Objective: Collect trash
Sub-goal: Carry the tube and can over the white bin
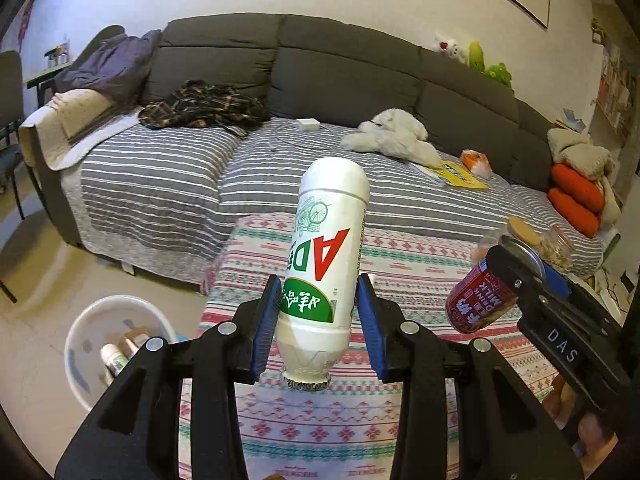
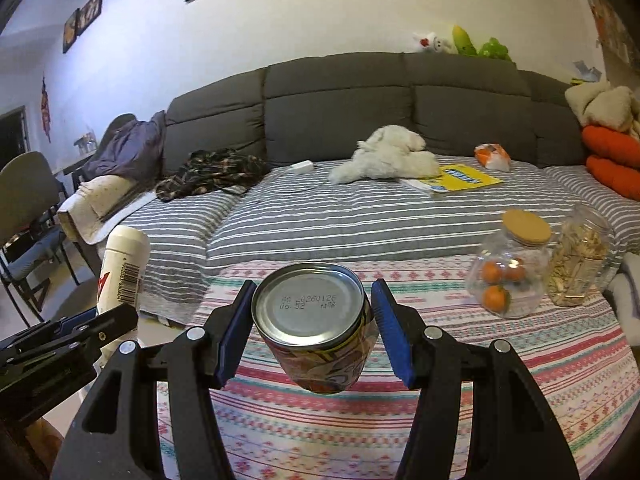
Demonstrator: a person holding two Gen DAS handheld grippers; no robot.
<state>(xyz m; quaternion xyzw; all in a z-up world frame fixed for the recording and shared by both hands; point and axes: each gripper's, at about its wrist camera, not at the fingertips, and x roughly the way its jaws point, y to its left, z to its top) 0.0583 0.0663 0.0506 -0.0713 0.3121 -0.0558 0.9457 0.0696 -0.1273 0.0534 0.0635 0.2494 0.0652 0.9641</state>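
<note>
My left gripper (image 1: 318,320) is shut on a white plastic bottle (image 1: 326,248) with a green and red label. The bottle hangs upside down, its foil-sealed neck pointing toward the camera, above the patterned tablecloth (image 1: 312,420). My right gripper (image 2: 312,328) is shut on a drink can (image 2: 316,328), whose silver bottom faces the camera. In the left wrist view the same can (image 1: 476,300) shows red at the right, held in the right gripper (image 1: 516,276). The white bottle (image 2: 124,268) appears at the left of the right wrist view. A white bin (image 1: 116,344) with several pieces of trash stands on the floor, lower left.
Two glass jars stand at the table's right: one with oranges and a cork lid (image 2: 508,268), one with snacks (image 2: 580,264). Behind the table, a grey sofa with a striped cover (image 2: 360,216) carries clothes, a white plush toy (image 2: 388,156), a yellow book and an orange packet (image 2: 492,156). A chair (image 2: 28,216) stands at left.
</note>
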